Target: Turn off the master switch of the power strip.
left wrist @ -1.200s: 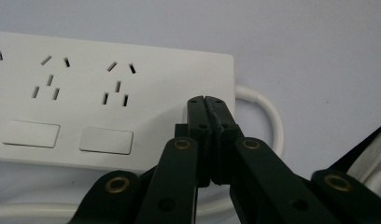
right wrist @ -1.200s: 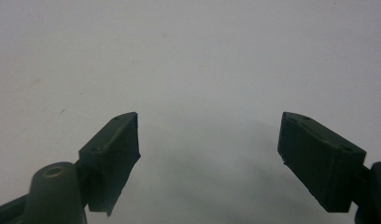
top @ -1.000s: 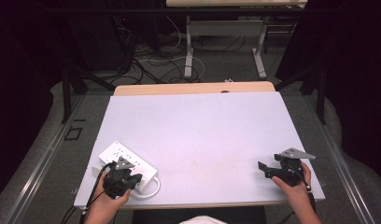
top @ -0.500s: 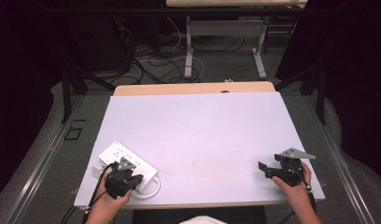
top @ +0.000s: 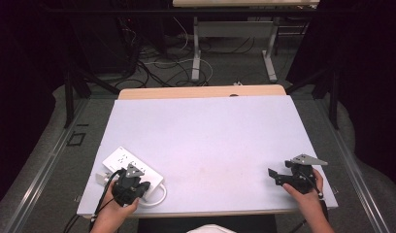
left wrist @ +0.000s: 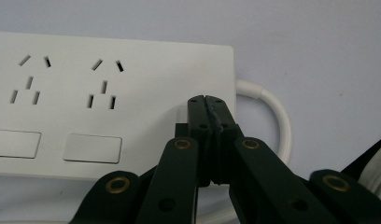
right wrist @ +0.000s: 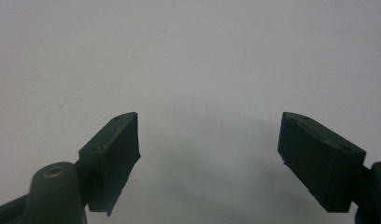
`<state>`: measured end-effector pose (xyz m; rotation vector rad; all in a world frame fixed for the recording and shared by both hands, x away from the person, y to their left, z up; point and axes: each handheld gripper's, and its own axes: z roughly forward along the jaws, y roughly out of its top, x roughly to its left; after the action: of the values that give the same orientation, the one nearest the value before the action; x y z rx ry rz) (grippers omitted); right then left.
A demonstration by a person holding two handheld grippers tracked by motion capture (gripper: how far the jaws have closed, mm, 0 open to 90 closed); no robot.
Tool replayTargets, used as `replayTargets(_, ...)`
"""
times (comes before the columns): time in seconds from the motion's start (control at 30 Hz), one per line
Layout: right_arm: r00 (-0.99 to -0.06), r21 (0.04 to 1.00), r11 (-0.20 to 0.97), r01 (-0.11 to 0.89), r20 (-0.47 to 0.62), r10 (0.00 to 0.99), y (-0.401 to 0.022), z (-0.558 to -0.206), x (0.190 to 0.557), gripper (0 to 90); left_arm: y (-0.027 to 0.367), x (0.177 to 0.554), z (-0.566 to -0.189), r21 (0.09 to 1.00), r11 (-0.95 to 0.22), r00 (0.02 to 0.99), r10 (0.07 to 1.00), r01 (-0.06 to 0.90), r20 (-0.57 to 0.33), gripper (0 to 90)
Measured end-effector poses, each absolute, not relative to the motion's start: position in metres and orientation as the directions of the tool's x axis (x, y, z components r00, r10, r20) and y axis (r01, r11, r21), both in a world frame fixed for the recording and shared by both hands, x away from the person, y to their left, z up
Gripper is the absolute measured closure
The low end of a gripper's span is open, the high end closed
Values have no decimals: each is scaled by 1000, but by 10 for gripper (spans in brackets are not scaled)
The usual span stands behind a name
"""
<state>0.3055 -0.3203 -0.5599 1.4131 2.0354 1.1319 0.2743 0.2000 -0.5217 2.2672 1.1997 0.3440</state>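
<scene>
The high view is unevenly lit: the table [top: 210, 145] top is bright and even under overhead light, while the floor and the surroundings fall into near-black. Colours carry a slight violet cast. Detail is soft and mildly blocky. The table's edges bow slightly toward the frame borders.

In the left gripper view, the power strip [left wrist: 109, 93] is well lit and sharp; the near linkage of the left hand-held gripper [left wrist: 208, 100] is dark.

In the right gripper view, the right hand-held gripper [right wrist: 209, 140] casts a broad, diffuse shadow on the table between its jaws. The picture is grainy and soft, with dimmer corners.
</scene>
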Motion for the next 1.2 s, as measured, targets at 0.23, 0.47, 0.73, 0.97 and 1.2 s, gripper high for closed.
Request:
replayTargets(0.23,-399,805,155,573,109,910,-320,-560,305,202,200,275,-523,575,-456,572,820,679,-24,900)
replayTargets(0.47,-401,808,158,567,103,910,-321,-560,305,202,204,276,-523,583,-425,560,826,692,-63,900)
replayTargets(0.73,-399,808,154,569,107,911,-321,-560,306,202,207,275,-518,601,-400,546,835,692,-73,900)
replayTargets(0.97,-396,807,148,571,113,911,-321,-560,306,202,208,275,-514,611,-392,542,837,688,-73,900)
replayTargets(1.2,-400,809,153,567,108,910,-321,-560,306,202,208,274,-512,615,-390,544,836,685,-76,878)
